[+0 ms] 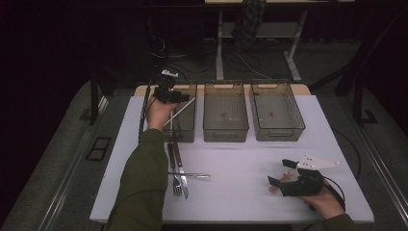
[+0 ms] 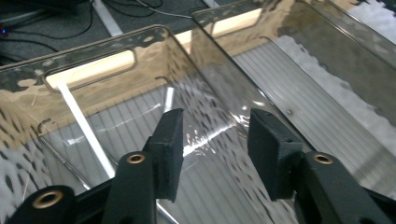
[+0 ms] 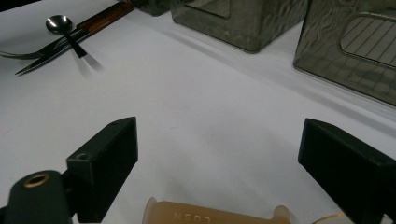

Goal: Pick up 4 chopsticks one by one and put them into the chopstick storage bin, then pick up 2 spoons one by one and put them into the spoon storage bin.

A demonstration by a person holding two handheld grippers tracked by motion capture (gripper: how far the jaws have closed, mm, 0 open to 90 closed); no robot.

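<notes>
- Dark room around a white-topped table (image 1: 240,192); cables lie on the floor beyond its far edge.
- High view: three smoky transparent bins stand in a row along the far edge: left bin (image 1: 185,132), middle bin (image 1: 225,132), right bin (image 1: 278,132).
- High view: left gripper (image 1: 169,94) hovers over the left bin, near the far left corner. A white chopstick (image 1: 180,111) lies slanted inside that bin, one end leaning up on its right wall.
- High view: a fork (image 1: 176,185), a knife (image 1: 182,173) and a spoon (image 1: 192,175) lie together near the front edge, left of centre, the spoon crossing the other two.
- High view: right gripper (image 1: 281,174) rests near the front right corner, jaws spread.
- Left gripper view: jaws are parted with nothing between the pads (image 2: 170,149); the grip is released. Below them the chopstick (image 2: 86,128) lies on the ribbed floor of the left bin (image 2: 154,39), touching neither pad.
- Right gripper view: jaws stand wide apart, gripping nothing. A tan plastic piece (image 3: 215,215) lies on the table between them at the bottom edge. Spoon (image 3: 60,23), fork (image 3: 28,52) and knife (image 3: 100,18) lie well apart, at the upper left.
</notes>
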